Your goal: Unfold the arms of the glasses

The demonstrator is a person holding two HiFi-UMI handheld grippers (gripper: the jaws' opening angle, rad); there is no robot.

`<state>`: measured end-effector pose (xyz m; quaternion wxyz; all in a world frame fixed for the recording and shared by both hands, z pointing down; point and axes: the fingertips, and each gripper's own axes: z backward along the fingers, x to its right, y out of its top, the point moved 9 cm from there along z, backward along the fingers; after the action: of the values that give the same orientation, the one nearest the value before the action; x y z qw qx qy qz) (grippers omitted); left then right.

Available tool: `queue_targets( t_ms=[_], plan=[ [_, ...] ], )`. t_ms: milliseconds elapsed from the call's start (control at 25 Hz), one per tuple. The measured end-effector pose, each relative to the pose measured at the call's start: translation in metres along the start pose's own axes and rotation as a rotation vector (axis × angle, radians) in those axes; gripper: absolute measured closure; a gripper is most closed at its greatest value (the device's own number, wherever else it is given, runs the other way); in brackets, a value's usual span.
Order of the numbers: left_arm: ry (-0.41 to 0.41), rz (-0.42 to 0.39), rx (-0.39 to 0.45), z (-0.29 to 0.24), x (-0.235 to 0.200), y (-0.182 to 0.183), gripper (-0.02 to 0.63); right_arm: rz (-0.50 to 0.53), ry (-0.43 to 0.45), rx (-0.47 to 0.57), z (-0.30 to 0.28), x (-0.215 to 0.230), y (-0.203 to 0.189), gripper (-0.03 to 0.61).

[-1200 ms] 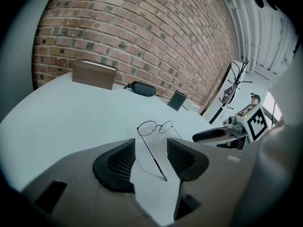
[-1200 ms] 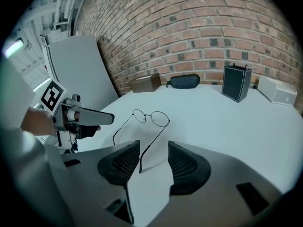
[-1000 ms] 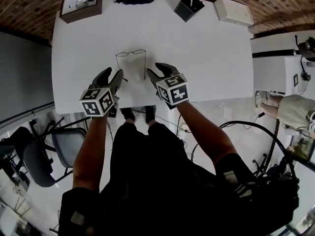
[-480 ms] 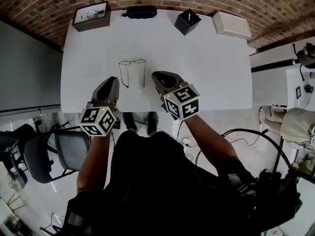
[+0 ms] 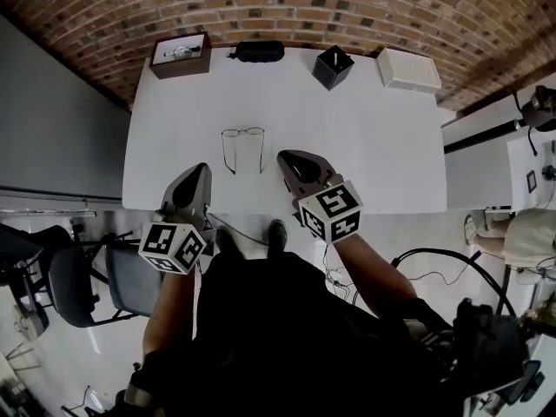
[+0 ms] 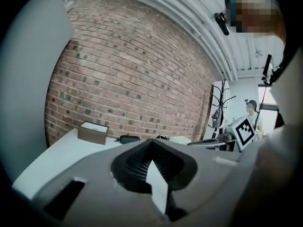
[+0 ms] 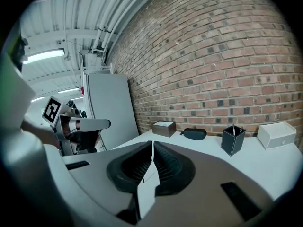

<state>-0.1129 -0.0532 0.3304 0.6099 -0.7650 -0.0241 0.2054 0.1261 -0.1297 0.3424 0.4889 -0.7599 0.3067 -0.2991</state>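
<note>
The glasses (image 5: 243,146) lie on the table (image 5: 373,146), arms spread, apparently finished. The left gripper (image 5: 195,174) hangs clear, clenched empty, while the right gripper (image 5: 291,159) has just been closing its jaws on nothing.

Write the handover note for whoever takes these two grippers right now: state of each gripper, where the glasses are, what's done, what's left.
Left gripper: jaws have just been closing and are now shut on nothing; it hovers over the table's near edge.
Right gripper: the same, jaws just closed and empty, a little right of the glasses.
Glasses: on the white table, lenses on the far side, both arms pointing back toward the person, clear of both grippers.
Done: both arms look unfolded.
Left: apparently nothing. The black case lies at the table's far edge.
</note>
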Motion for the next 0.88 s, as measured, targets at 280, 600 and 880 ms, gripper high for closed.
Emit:
queue_targets(
  t_ms=[280, 600, 880],
  plan=[
    [0.022, -0.024, -0.011, 0.028, -0.012, 0.012, 0.604, -0.002, -0.059, 0.080, 0.008, -0.035, 0.023, 0.569],
    [0.059, -0.023, 0.035, 0.070, -0.039, 0.033, 0.604, -0.019, -0.171, 0.149, 0.013, -0.070, 0.044, 0.569],
    [0.067, -0.094, 0.045, 0.080, -0.045, 0.049, 0.604, 0.017, -0.203, 0.197, 0.012, -0.086, 0.063, 0.571]
  ],
)
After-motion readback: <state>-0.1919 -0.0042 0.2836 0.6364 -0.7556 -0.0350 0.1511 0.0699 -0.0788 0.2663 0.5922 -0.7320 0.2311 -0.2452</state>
